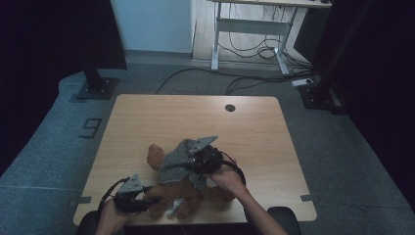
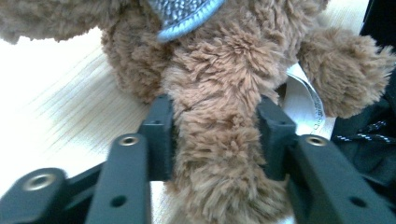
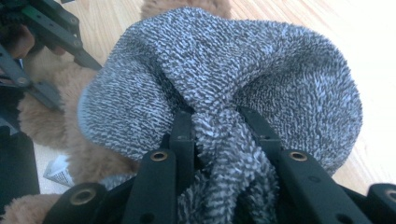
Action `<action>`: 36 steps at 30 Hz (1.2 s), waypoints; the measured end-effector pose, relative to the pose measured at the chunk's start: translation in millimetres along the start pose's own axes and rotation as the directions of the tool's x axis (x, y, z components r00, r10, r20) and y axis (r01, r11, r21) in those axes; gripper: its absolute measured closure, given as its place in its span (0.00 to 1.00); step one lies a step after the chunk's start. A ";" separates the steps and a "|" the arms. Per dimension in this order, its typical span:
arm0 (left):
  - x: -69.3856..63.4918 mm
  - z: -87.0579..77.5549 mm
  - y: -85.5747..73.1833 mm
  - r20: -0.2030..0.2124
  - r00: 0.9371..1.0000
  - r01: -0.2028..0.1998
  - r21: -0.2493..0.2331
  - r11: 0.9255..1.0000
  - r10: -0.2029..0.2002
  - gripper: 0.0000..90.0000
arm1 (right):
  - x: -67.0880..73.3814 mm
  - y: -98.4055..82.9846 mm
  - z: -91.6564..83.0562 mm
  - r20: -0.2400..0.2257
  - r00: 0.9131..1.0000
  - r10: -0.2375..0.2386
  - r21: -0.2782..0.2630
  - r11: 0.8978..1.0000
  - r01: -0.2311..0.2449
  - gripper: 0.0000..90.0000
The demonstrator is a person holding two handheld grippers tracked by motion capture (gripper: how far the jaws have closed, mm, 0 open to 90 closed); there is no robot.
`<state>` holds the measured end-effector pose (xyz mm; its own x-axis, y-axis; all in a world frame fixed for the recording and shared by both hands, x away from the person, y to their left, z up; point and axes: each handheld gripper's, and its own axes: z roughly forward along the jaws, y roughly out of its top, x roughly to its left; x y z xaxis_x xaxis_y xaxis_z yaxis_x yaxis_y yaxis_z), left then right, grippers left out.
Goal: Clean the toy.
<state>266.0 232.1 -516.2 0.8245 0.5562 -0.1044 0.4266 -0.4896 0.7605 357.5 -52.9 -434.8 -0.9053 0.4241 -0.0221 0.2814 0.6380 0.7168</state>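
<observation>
One grey knitted garment [image 1: 177,161] over teddy bear [image 1: 161,192]

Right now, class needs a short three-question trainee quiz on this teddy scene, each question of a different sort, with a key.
1. True or false: the right gripper pinches the grey knitted garment.
2. What sits between the left gripper jaws? A) the white tag B) a furry limb of the teddy bear C) nothing
3. What does the bear lie on?

Key: 1 true; 2 B; 3 the wooden table.
</observation>
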 end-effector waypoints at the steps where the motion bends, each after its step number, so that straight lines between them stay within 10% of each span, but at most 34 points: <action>1: -0.6 -1.6 -0.2 -0.004 1.000 0.000 -0.003 1.000 0.000 0.53 | -0.9 -1.4 1.0 -0.002 1.000 0.008 -0.006 1.000 -0.008 0.76; 19: -5.3 -14.8 -16.0 0.063 0.998 0.004 0.017 1.000 -0.006 0.41 | -1.4 -2.2 5.0 0.012 1.000 0.017 -0.003 1.000 -0.017 0.76; 26: -4.2 -14.2 -15.2 0.048 0.999 0.020 0.031 0.999 -0.022 0.68 | 8.0 10.5 -8.5 0.010 1.000 -0.007 -0.069 0.998 0.007 0.77; 36: -1.0 -24.6 -13.8 0.012 1.000 0.029 -0.055 0.998 -0.028 0.80 | 59.2 51.5 0.0 -0.130 0.982 -0.138 -0.111 0.986 0.124 0.77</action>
<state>250.2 254.8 -510.8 0.8167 0.5615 -0.1334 0.4288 -0.4357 0.7914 318.4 5.1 -399.3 -0.9692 0.2445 -0.0298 0.1299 0.6101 0.7816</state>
